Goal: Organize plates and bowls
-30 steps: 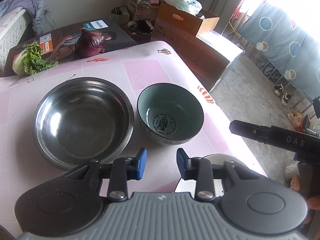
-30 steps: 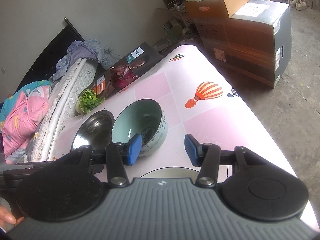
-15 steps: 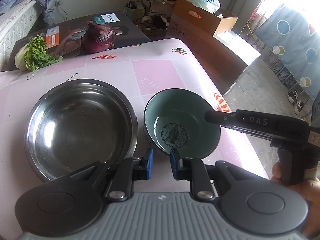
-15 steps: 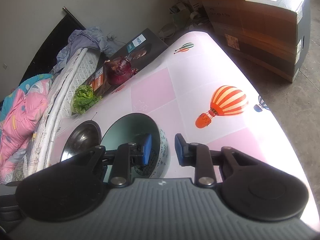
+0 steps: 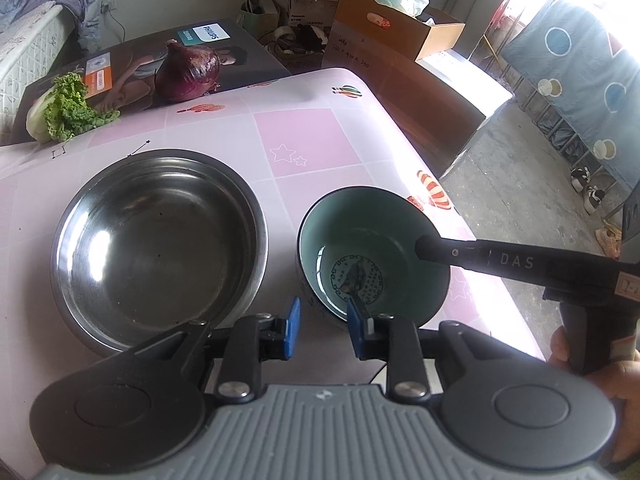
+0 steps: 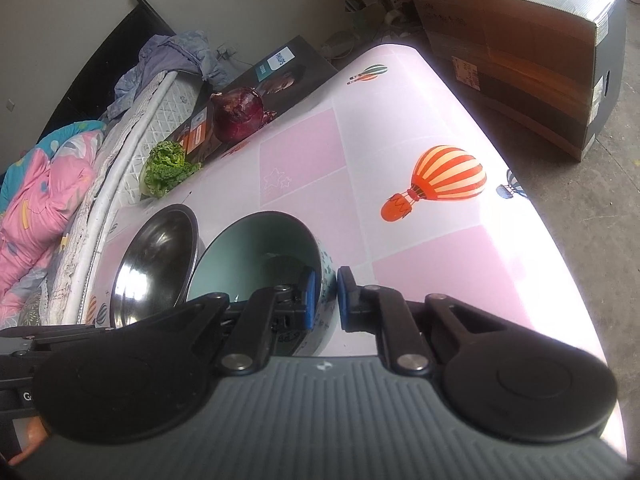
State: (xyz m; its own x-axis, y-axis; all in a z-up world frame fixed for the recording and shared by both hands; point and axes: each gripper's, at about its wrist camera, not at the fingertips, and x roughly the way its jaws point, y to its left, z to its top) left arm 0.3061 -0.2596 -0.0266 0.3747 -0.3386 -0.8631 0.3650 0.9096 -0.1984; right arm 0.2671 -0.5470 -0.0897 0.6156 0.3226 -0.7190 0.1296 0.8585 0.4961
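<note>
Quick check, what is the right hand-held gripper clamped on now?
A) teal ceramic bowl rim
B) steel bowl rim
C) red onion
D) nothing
A: in the right wrist view the right hand-held gripper has one pad inside and one outside the teal ceramic bowl's wall, pinching its rim; the steel bowl sits untouched beside it.

Red onion & lettuce on printed box; cardboard boxes behind.

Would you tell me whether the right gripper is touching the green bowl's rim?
Touching: in the right wrist view the right gripper has its two pads pinched on the green bowl rim, one inside, one outside.
</note>
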